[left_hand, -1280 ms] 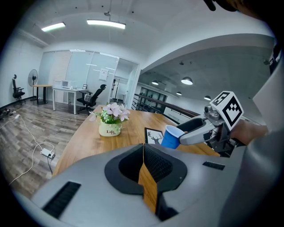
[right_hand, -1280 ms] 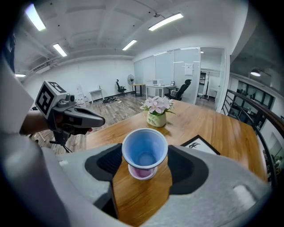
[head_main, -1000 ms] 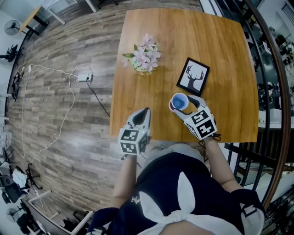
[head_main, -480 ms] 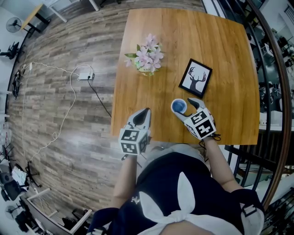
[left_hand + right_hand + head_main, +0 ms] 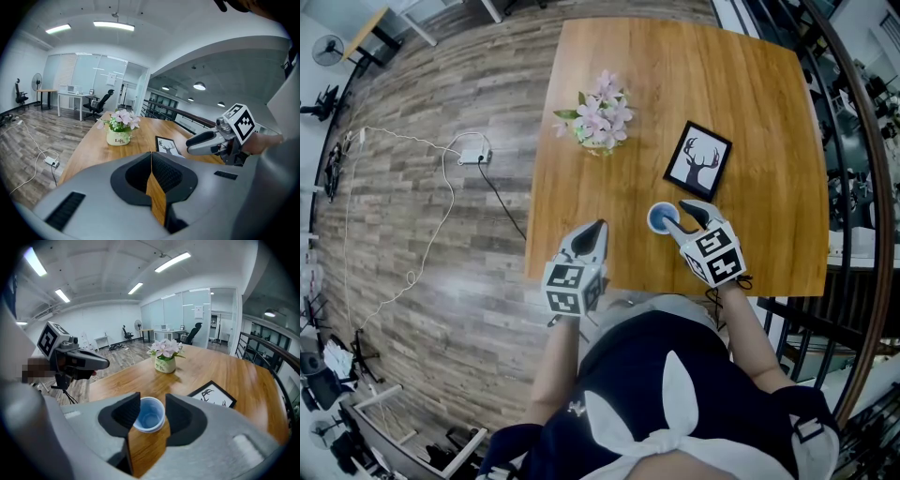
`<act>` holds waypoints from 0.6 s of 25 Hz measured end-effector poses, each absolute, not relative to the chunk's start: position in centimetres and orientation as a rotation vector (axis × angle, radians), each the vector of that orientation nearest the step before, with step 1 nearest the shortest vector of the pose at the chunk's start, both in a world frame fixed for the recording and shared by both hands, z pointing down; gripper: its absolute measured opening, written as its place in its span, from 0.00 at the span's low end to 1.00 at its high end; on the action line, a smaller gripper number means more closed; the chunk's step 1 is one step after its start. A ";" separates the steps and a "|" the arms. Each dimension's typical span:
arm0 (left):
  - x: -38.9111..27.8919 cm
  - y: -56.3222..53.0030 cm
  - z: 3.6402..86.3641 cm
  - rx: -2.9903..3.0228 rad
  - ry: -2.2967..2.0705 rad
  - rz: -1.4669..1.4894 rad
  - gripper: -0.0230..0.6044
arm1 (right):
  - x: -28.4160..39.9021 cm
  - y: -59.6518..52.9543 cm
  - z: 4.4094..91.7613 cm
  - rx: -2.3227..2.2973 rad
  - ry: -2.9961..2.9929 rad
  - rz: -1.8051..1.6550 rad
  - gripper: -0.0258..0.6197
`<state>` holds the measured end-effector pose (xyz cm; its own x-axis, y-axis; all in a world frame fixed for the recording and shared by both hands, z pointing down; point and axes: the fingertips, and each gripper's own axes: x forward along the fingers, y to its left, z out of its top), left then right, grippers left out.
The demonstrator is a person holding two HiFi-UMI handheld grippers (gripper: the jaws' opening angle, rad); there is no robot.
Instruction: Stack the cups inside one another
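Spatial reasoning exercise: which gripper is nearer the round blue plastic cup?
Right. The right gripper, jaws just closing, holds the blue plastic cup between them; the left gripper sits apart, to its left.

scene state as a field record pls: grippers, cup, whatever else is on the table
surface: light wooden table
cup: one blue plastic cup with a white rim, upright, near the person's edge of the table
right gripper: jaws have just been closing, one pad on each side of the cup, pressing on it
left gripper: jaws together, empty, at the table's near edge, apart from the cup
other items: white pot of pink flowers; black-framed stag picture lying flat
other cups: none visible
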<state>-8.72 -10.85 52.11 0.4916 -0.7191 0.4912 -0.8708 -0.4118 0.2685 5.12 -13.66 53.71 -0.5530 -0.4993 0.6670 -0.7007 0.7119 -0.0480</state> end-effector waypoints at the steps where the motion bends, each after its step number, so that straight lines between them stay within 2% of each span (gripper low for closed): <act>1: -8.6 -10.9 52.1 2.251 -1.308 0.412 0.07 | 5.2 -13.8 53.3 0.924 -2.291 0.395 0.26; 6: -8.0 -10.8 51.7 2.264 -1.298 0.408 0.07 | 5.6 -14.3 51.1 1.002 -2.350 0.345 0.04; 15: -7.0 -10.6 50.6 2.301 -1.288 0.394 0.07 | 5.2 -12.6 50.0 0.916 -2.419 0.317 0.04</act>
<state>-7.00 -10.56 50.63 0.5178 -0.7201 0.4619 -0.8553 -0.4482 0.2600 5.22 -12.57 49.95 -0.6304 -0.5446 0.5532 -0.6687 0.7429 -0.0306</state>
